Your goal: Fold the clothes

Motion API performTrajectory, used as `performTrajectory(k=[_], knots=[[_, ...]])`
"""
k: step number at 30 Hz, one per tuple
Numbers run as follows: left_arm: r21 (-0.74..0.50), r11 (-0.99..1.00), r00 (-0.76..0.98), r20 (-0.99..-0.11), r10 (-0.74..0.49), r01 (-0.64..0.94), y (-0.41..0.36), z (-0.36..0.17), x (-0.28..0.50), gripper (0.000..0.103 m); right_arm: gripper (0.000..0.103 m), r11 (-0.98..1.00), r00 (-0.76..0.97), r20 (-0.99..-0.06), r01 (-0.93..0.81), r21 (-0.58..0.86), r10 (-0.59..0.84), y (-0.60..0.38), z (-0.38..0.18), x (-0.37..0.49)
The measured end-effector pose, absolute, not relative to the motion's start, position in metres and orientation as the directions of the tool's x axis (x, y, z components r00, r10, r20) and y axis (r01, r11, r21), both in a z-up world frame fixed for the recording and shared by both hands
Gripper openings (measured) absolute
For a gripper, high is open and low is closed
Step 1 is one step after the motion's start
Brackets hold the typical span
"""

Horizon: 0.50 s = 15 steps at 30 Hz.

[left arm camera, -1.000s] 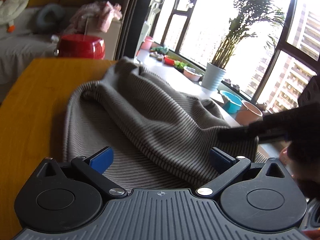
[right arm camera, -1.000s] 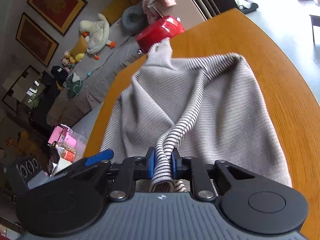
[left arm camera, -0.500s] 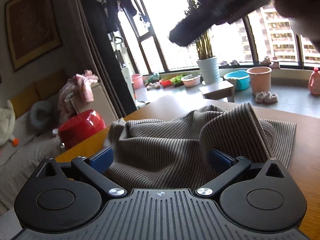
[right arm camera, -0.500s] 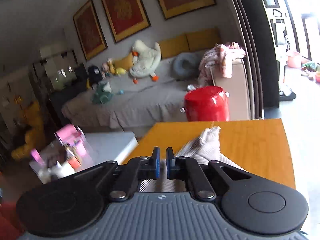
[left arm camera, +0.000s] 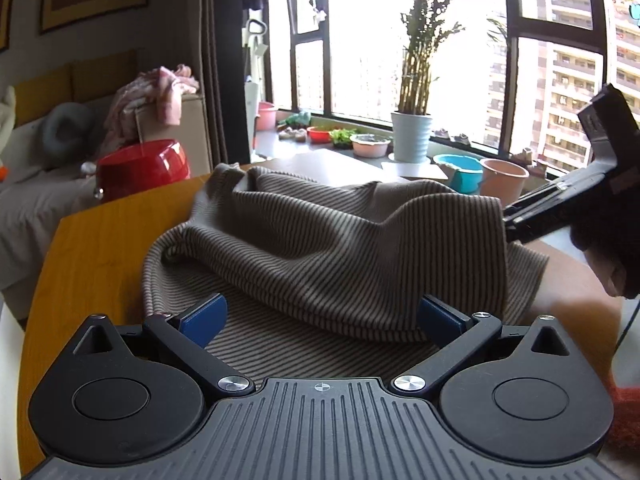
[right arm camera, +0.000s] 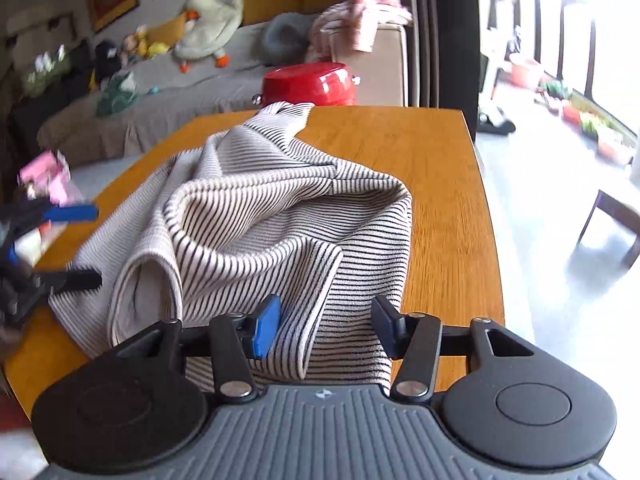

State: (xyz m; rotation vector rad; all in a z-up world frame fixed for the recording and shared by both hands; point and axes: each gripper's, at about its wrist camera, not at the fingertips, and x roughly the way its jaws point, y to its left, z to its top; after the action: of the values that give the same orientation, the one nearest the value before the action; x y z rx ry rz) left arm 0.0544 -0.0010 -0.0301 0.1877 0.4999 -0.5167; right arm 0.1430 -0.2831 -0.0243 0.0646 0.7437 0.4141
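Note:
A grey-and-black striped garment (left arm camera: 320, 248) lies bunched on the wooden table (left arm camera: 88, 248), with its upper layer folded over in a loose hump. My left gripper (left arm camera: 320, 316) hovers at its near edge, open, with nothing pinched between the blue pads. From the other side, the striped garment (right arm camera: 280, 216) shows a rolled sleeve opening at the left. My right gripper (right arm camera: 326, 328) is open, its fingers standing either side of the garment's hem without pinching it. Each gripper shows in the other's view: the right gripper (left arm camera: 560, 204) at the garment's far corner, the left gripper (right arm camera: 84, 246) at its left edge.
A red pot (right arm camera: 308, 82) stands just past the table's far edge, with a sofa (right arm camera: 160, 92) holding plush toys behind it. A potted plant (left arm camera: 412, 136) and basins line the window sill. A hand (left arm camera: 612, 272) holds the right gripper. Bare wood of the table (right arm camera: 440, 184) lies right of the garment.
My right gripper, shut on a striped fold a second ago, lifted it over and has opened, and the cloth now lies doubled on the table. My left gripper stayed open.

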Motion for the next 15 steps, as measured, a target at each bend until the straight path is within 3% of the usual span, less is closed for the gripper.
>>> performTrajectory(k=[1,7,12,14,15], knots=[[0.071,0.844,0.75,-0.502,-0.431,0.532,-0.008,-0.032,0.051,0.103,0.01,0.905,0.652,-0.63,-0.345,0.25,0.423,-0.284,-0.024,0.143],[0.206,0.757,0.729,-0.506,-0.46,0.62,-0.049,-0.042,0.034,0.103,0.004,0.847,0.704,-0.472,-0.413,0.335,0.53,-0.289,0.026,0.118],[0.323,0.739,0.774,-0.485,-0.407,0.591,-0.077,-0.05,0.04,0.103,0.004,0.85,0.725,-0.447,-0.413,0.325,0.524,-0.305,0.053,0.092],[0.343,0.748,0.793,-0.471,-0.386,0.568,-0.077,-0.048,0.047,0.09,0.004,0.866,0.72,-0.482,-0.403,0.296,0.499,-0.306,0.048,0.085],[0.319,0.758,0.786,-0.483,-0.387,0.569,-0.072,-0.045,0.052,0.071,0.004,0.874,0.717,-0.499,-0.397,0.281,0.487,-0.306,0.046,0.081]])
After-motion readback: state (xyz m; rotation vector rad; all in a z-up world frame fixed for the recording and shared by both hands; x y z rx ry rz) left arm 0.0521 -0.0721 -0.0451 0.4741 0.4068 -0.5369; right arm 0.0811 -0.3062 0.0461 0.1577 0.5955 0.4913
